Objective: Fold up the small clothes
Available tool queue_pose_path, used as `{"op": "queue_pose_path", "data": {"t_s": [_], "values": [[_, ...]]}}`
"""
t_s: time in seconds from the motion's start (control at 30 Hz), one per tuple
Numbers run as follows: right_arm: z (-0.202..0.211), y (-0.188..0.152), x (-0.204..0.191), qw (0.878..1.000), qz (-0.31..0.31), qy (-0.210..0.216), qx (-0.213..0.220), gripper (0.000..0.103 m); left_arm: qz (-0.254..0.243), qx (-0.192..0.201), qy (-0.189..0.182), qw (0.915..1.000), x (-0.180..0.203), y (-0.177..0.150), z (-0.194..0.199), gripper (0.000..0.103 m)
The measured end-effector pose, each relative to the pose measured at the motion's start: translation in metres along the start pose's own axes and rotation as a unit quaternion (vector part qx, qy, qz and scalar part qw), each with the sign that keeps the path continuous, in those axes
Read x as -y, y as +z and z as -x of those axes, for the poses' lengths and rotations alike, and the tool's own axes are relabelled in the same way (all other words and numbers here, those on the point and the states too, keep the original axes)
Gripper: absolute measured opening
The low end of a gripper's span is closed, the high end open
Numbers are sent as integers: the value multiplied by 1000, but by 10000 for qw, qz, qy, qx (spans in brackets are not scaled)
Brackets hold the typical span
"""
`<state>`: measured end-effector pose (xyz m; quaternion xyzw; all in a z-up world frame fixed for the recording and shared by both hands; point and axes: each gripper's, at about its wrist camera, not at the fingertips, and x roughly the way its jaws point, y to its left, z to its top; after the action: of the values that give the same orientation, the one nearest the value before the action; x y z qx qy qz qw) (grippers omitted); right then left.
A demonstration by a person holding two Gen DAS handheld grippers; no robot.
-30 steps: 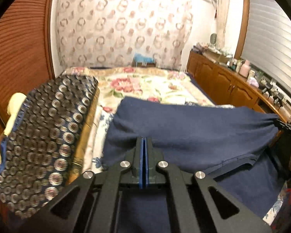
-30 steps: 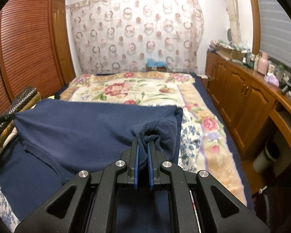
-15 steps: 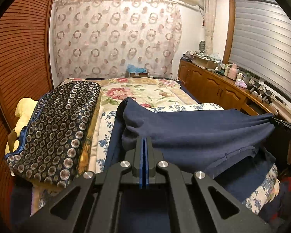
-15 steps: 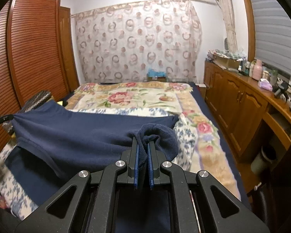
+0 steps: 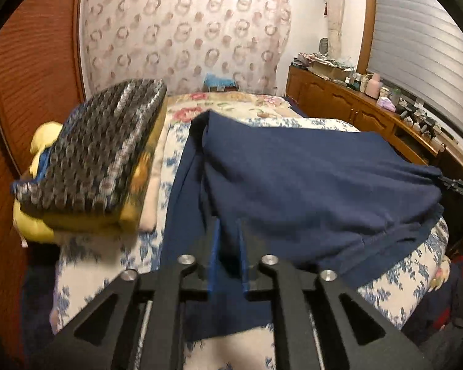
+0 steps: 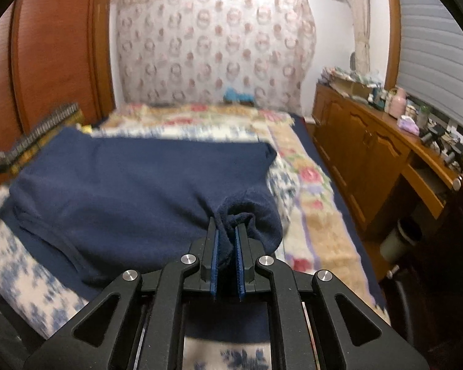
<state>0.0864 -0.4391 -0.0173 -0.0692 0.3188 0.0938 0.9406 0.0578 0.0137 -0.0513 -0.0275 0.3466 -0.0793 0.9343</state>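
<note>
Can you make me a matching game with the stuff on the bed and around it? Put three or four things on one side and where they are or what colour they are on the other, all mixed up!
Things:
1. garment
2. folded blanket with rings
3. curtain
4. cabinet

Descriptions:
A. brown wood, along the right wall
B. plain navy blue, folded over on the bed
C. hanging behind the bed's far end
D. stacked on yellow bedding at the bed's left edge

Pairs: 1-B, 2-D, 3-C, 4-A
</note>
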Motion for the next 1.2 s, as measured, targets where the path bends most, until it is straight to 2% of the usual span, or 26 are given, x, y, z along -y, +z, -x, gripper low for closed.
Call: {"op": "queue_pose_path", "data": {"t_s": [0.03, 0.1, 0.17, 0.27, 0.3, 0.47, 0.77, 0.97, 1.2], "values": [[-2, -4, 2, 10000, -18, -40, -79, 19, -21, -40, -3, 10000, -1, -4, 0, 23], [-1, -7, 5, 9999, -38, -49, -139, 41, -63, -52, 74, 9999, -2, -8, 1, 30], [4, -11, 9, 9998, -93, -174, -62, 55, -56, -57, 81, 9999, -3, -12, 1, 37], [9, -9, 10, 9997, -143, -212, -42, 64, -10, -89, 78, 9999, -7, -14, 0, 49], [10, -9, 9, 9998, -123, -176, -21, 65, -9, -94, 73, 9999, -8, -14, 1, 53], [5, -4, -11, 9999, 18, 150, -3, 66, -41, -90, 137, 9999, -6, -14, 2, 53], [-39, 3, -65, 9962, 277, 751, -346, 66, -53, -115, 205, 9997, -6, -12, 0, 53], [-58, 1, -91, 9933, 472, 862, -612, 66, -35, -131, 275, 9995, -8, -12, -5, 53], [-71, 0, -98, 9913, 619, 818, -826, 66, 52, -294, 387, 9988, -26, -8, -24, 53]]}}
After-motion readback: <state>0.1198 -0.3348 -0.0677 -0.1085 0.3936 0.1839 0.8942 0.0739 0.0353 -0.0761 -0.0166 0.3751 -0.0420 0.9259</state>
